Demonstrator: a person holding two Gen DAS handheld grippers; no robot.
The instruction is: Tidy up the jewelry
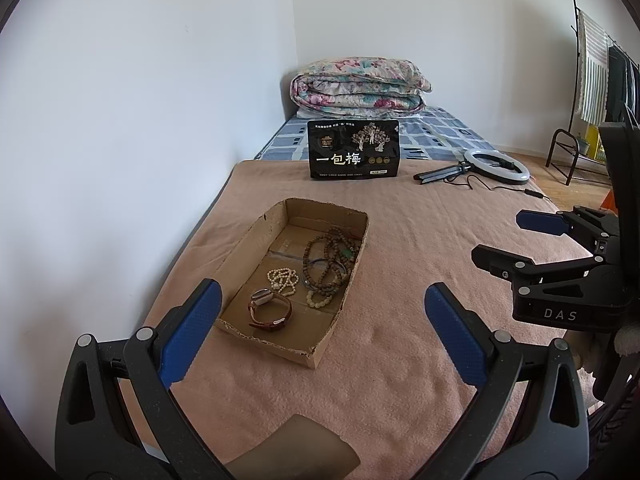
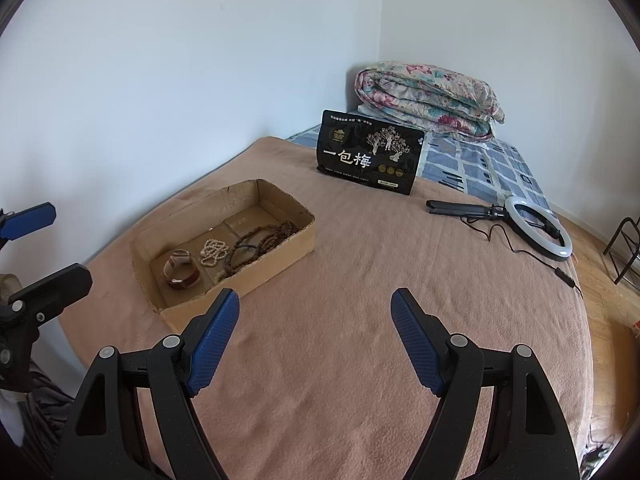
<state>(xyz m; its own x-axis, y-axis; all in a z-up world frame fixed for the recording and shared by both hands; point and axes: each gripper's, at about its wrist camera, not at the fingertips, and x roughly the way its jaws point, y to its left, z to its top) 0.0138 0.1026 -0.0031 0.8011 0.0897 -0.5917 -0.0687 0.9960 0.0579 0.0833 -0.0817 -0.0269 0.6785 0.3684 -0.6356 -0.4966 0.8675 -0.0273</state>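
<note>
While both the left gripper (image 1: pixel 322 300) and right gripper (image 2: pixel 316 306) hover spread wide and empty, the cardboard box (image 1: pixel 320 350) near wall half hides its tangled brown beads (image 2: pixel 262 240), individual strands hard to separate

Small print on the black bag (image 1: pixel 353 149) too tiny to read. Clothes rack (image 1: pixel 600 80) cut off at right edge. Bead strands (image 2: pixel 256 246) partly hidden behind box wall (image 2: pixel 248 280).
</note>
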